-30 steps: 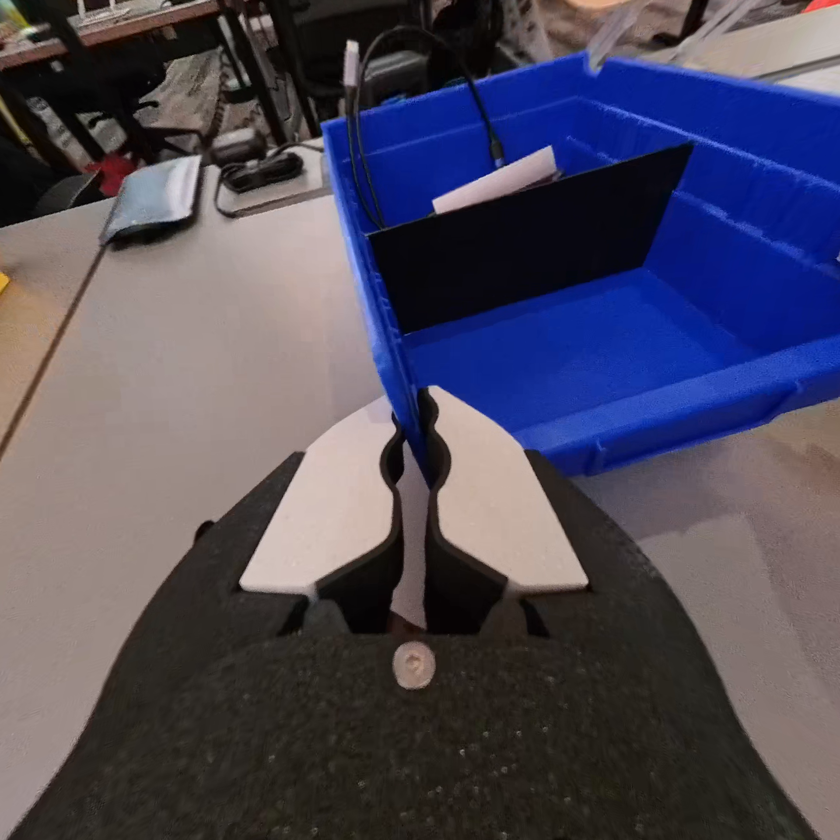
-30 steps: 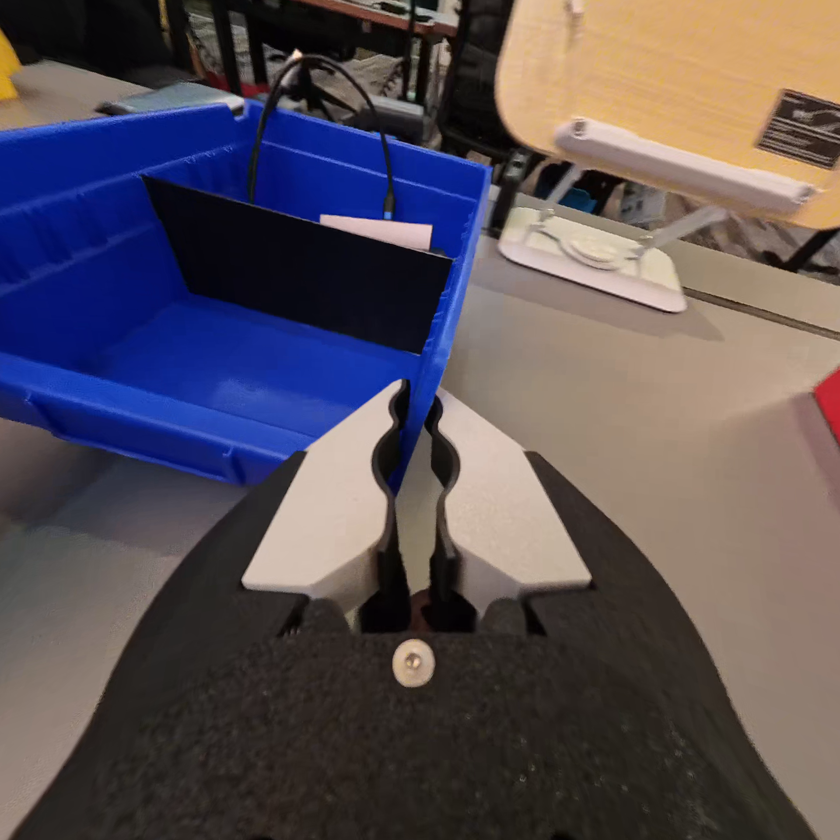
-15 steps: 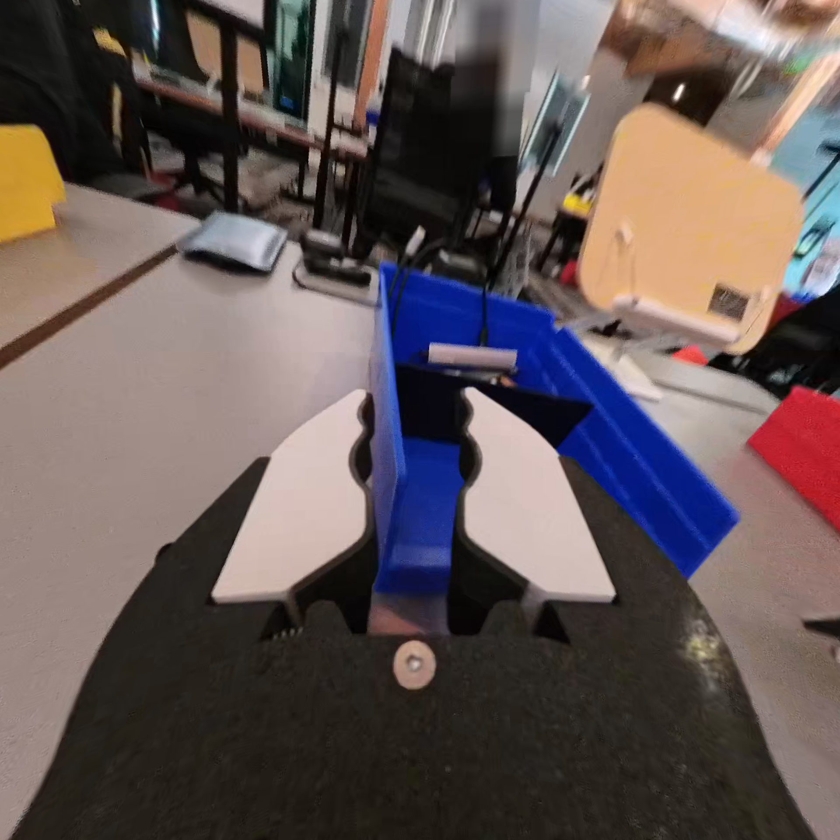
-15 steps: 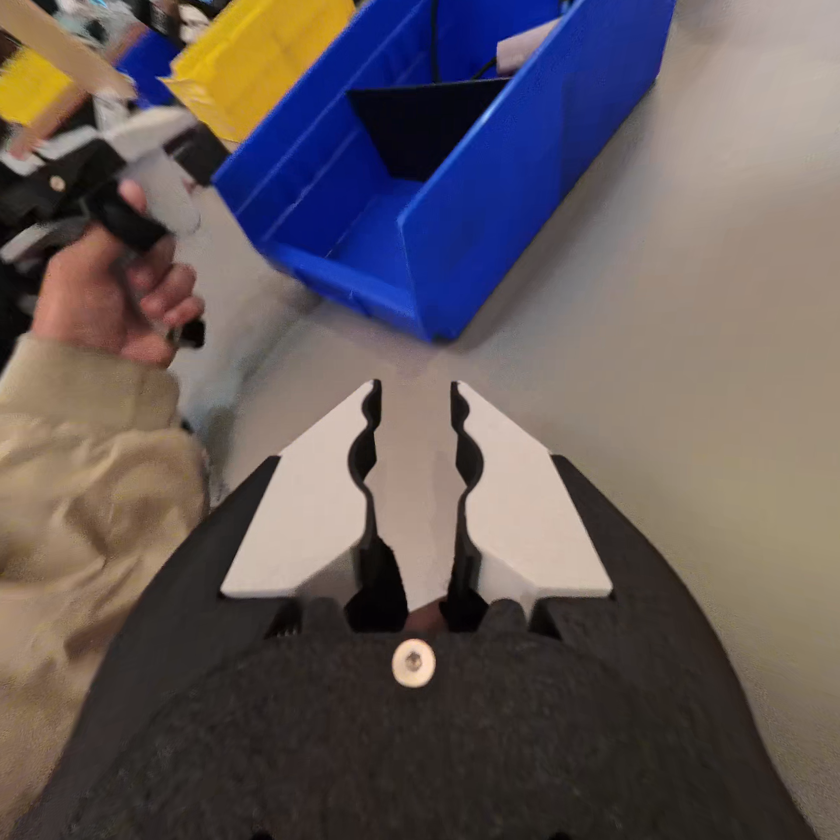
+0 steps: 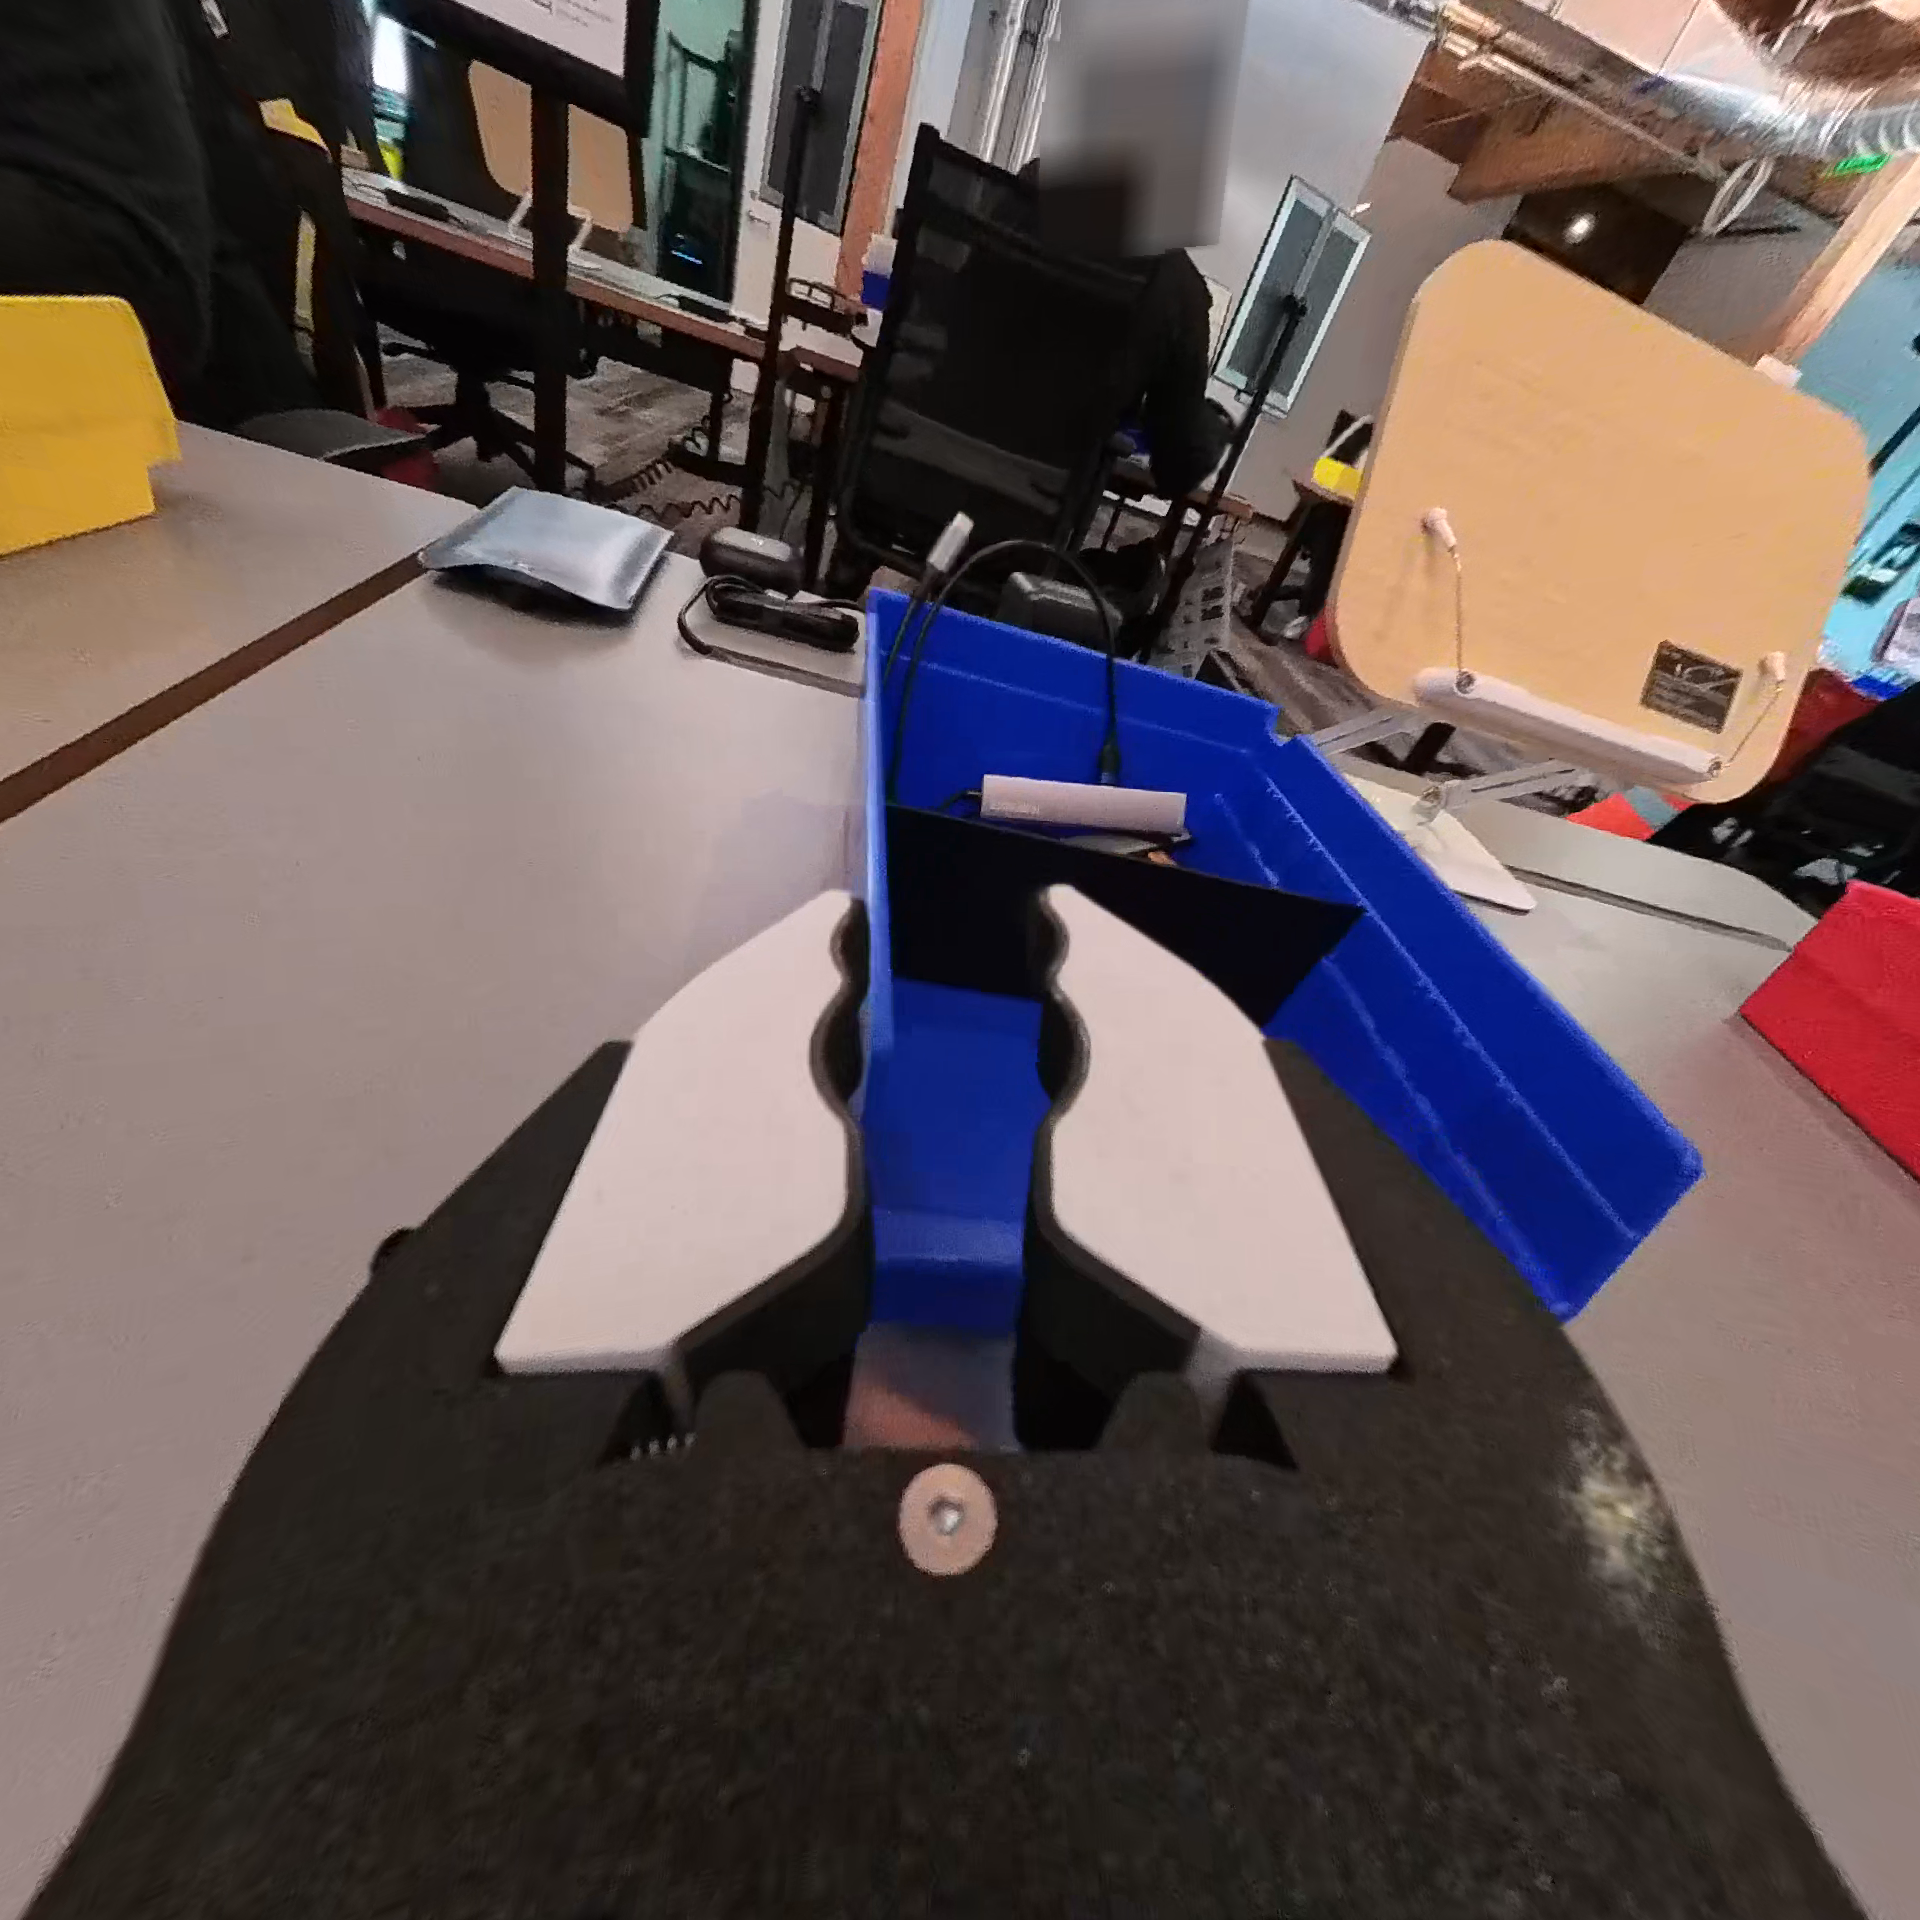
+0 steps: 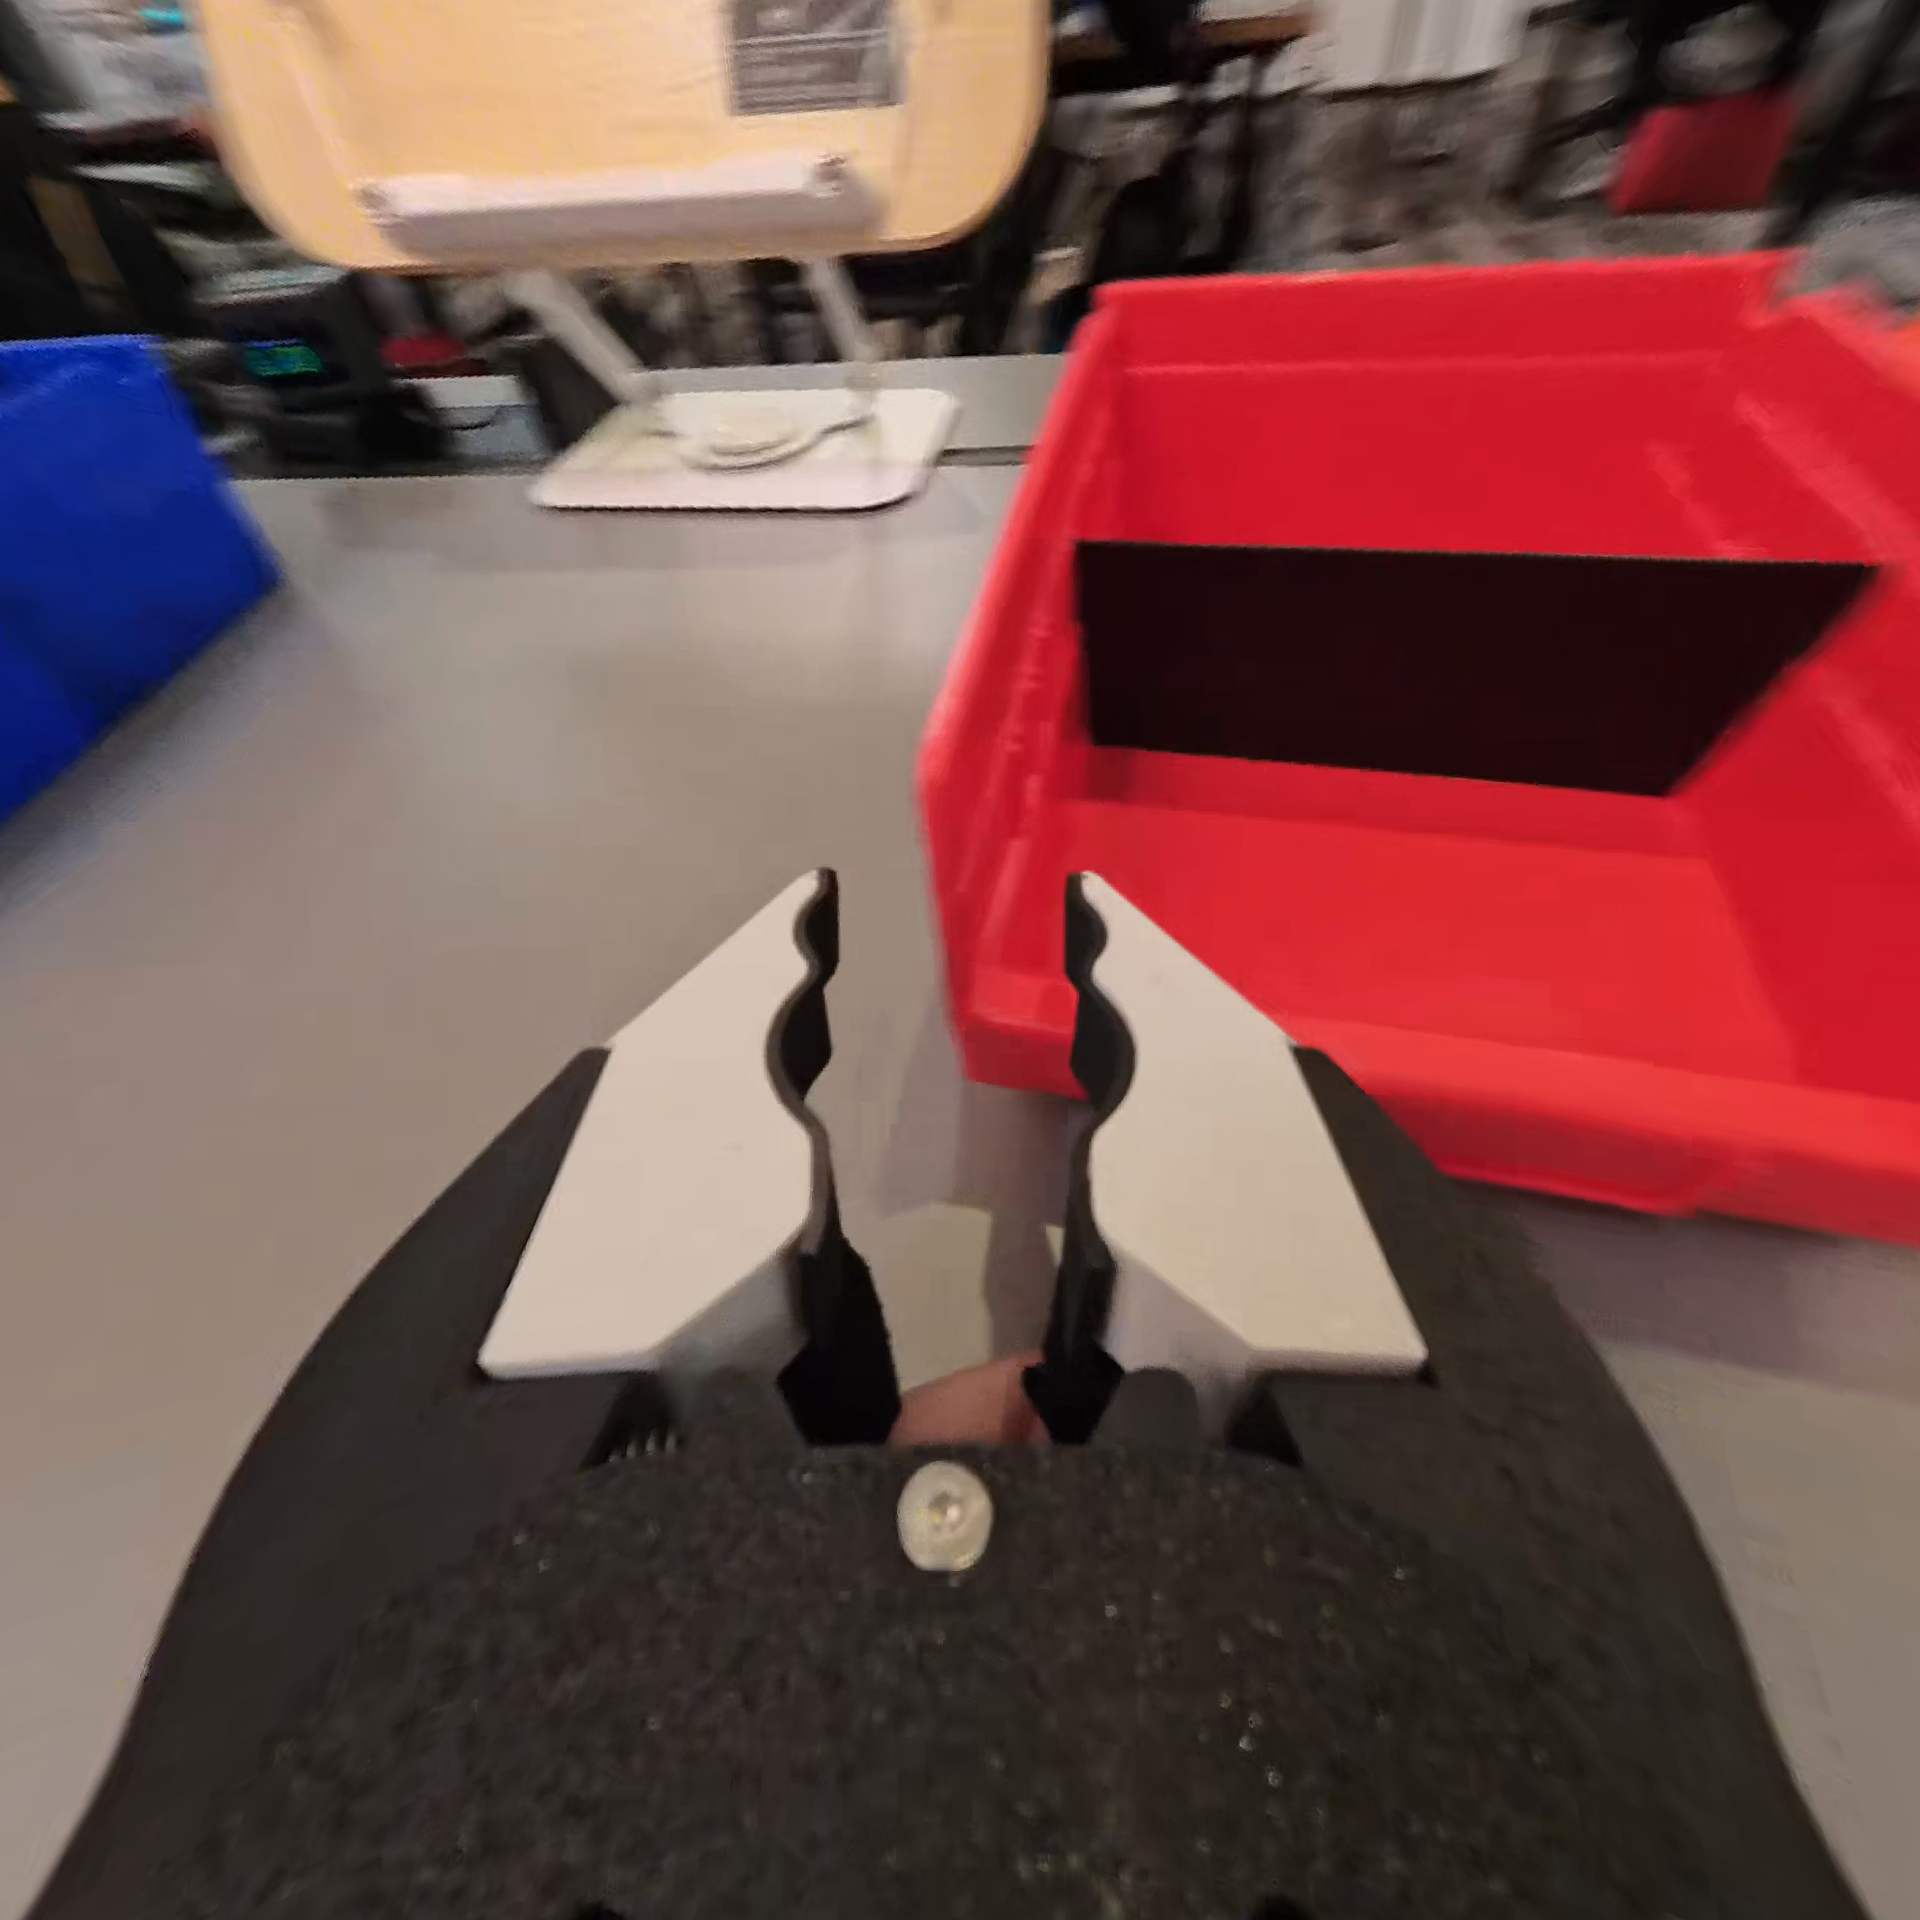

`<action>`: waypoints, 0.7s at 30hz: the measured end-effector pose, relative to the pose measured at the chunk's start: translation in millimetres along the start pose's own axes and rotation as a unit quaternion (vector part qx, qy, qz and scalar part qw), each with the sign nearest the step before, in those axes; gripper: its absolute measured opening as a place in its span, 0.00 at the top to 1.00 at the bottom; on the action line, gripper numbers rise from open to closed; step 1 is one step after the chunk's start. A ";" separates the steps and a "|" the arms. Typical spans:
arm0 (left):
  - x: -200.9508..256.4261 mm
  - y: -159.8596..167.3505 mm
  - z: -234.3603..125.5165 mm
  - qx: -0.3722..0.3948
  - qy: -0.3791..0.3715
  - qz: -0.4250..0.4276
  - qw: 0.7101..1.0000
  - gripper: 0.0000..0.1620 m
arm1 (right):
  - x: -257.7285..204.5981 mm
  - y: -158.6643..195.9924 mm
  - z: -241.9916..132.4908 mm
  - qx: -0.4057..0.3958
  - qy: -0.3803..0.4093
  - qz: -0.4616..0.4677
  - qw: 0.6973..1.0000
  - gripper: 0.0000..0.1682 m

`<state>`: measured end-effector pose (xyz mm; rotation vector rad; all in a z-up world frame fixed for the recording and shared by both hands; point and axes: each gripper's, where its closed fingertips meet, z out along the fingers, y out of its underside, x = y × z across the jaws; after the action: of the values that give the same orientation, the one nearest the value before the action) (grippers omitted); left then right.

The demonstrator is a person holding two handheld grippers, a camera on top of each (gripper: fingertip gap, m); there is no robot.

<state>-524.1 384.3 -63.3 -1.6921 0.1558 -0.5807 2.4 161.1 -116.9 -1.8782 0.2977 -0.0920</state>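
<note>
- Left gripper: jaws parted, straddling the near left corner of the blue bin. The bin's left wall runs between the fingers, close against the left one; whether it touches cannot be told.
- Blue bin: rests on the grey bench. A black divider crosses it. Behind the divider, in the far compartment, lie a white block and a black cable that loops above the rim.
- Right gripper: jaws parted, nothing between them, above the bench just beside the near left corner of the red bin.
- Red bin: rests on the bench and has a black divider across it; the near compartment shows only its red floor.
- Far side: a light wooden panel on a white stand.
</note>
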 end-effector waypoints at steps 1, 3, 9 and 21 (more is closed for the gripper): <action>0.2 2.6 -0.3 -0.006 -0.002 0.011 1.000 0.82 | -11.4 2.4 5.3 -0.011 -0.037 0.002 0.999 0.75; -2.2 12.4 1.6 -0.030 -0.010 0.030 0.999 0.82 | -8.5 4.2 16.2 -0.018 -0.023 -0.025 0.999 0.79; -23.6 45.9 8.9 -0.119 -0.067 0.087 0.987 0.92 | 10.4 2.9 27.5 -0.028 0.026 -0.108 0.993 0.95; -28.5 46.6 4.1 -0.142 -0.050 0.074 0.986 0.98 | 26.1 1.0 29.7 -0.017 0.047 -0.071 0.996 1.00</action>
<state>-536.8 389.8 -116.3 -1.9622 0.3006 -0.3746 33.6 181.7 -129.7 -1.9302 0.2313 -0.2727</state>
